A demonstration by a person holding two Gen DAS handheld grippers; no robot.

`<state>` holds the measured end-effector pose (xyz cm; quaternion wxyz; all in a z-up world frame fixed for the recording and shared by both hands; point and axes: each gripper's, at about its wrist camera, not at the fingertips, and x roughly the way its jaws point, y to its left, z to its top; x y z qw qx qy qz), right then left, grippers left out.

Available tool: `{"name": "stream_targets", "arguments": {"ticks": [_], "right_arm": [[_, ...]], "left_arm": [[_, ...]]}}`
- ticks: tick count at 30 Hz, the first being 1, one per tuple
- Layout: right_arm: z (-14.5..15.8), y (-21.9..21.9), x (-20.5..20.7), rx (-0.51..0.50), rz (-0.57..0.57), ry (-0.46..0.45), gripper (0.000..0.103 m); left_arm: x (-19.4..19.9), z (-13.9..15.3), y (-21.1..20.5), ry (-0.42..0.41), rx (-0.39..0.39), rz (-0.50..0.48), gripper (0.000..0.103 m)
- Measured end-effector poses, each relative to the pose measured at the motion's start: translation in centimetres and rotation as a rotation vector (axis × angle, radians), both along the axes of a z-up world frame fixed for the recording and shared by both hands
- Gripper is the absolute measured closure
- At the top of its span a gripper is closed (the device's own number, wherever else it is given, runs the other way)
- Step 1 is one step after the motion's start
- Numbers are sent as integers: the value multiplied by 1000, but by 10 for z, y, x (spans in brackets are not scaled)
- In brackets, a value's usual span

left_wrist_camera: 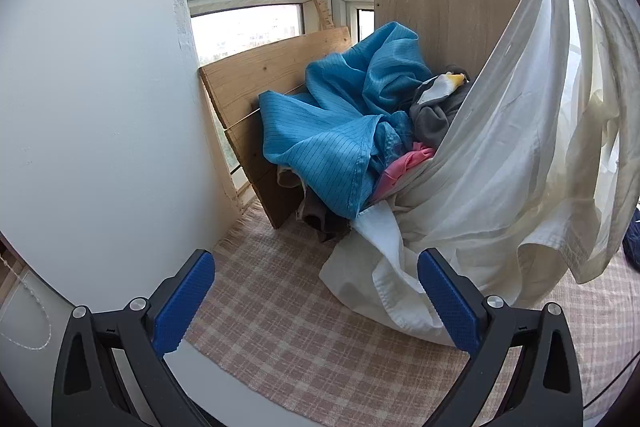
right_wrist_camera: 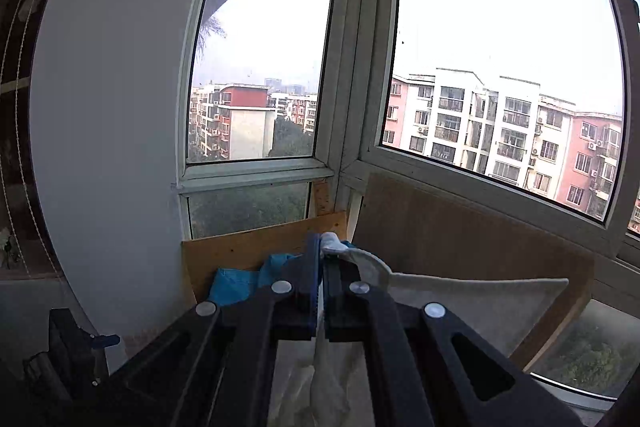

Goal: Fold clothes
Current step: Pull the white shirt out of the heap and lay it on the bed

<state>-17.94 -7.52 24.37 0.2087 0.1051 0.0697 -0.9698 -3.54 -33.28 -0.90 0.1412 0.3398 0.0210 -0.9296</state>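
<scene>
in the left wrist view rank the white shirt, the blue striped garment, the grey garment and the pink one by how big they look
1. white shirt, though it hangs closest to the camera
2. blue striped garment
3. grey garment, mostly buried
4. pink garment, only a sliver showing

The last two are partly hidden, so their order is unsure.

White-framed corner window [right_wrist_camera: 352,131] w/ apartment blocks [right_wrist_camera: 500,131] outside, pink, white & red. Plain white wall [left_wrist_camera: 100,107] at left. Light pine plank panel [left_wrist_camera: 256,75] & pale wood-grain board [left_wrist_camera: 448,15] leaning vs window, meeting in corner. Pink-and-beige checked woven cloth [left_wrist_camera: 280,327] spread below, frayed edge near wall. Beaded blind cord [left_wrist_camera: 28,311] far left.
</scene>
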Motion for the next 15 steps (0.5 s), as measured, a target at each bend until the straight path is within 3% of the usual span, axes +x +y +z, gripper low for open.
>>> {"name": "stream_targets", "arguments": {"ticks": [2,11,12,15], "right_arm": [[25,16,8,-47,-29,34,102],[122,77,87,-60,-165,290,102],[131,90,91,-88,-178,295,102],[111,124,98,-90,-209,163,102]], "left_arm": [[5,4,-3,9,-3,3,1],[7,29,0,64,-36,-34,1],[6,30,2,68,-40,-43,1],[-2,33,8,71,-45,-72,1]]}}
